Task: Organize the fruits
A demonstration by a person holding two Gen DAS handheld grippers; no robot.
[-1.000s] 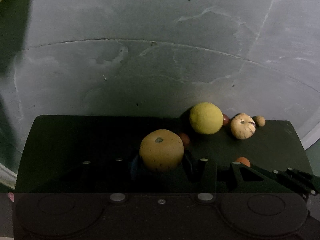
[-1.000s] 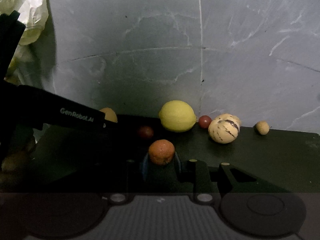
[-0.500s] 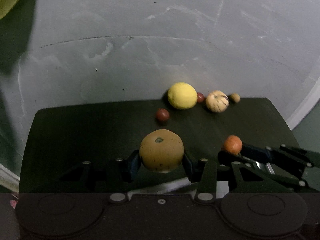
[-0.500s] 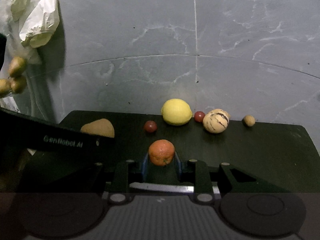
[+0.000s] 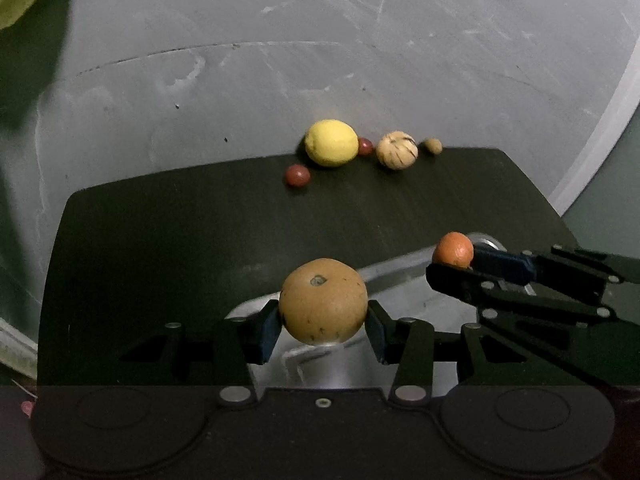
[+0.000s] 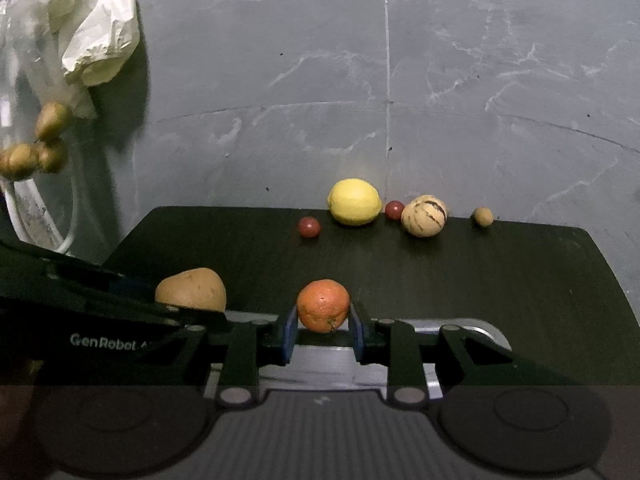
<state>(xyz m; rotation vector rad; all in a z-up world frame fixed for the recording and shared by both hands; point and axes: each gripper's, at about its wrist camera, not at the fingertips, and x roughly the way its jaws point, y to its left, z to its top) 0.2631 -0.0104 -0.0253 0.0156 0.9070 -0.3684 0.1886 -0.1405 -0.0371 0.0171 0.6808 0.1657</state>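
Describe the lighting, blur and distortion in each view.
Left wrist view: dim overall; fisheye bends the dark table's far edge; round tan-brown fruit sharp. Right wrist view: equally dim; yellow lemon brightest and crisp; crumpled plastic bag at left casts a dark wall shadow; corners vignetted black.

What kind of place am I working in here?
Probably a home kitchen or utility corner, though little shows. A dark table stands against a grey marble-veined tiled wall, a shiny metal tray or basin lies below the grippers, and a crumpled plastic bag hangs at left.
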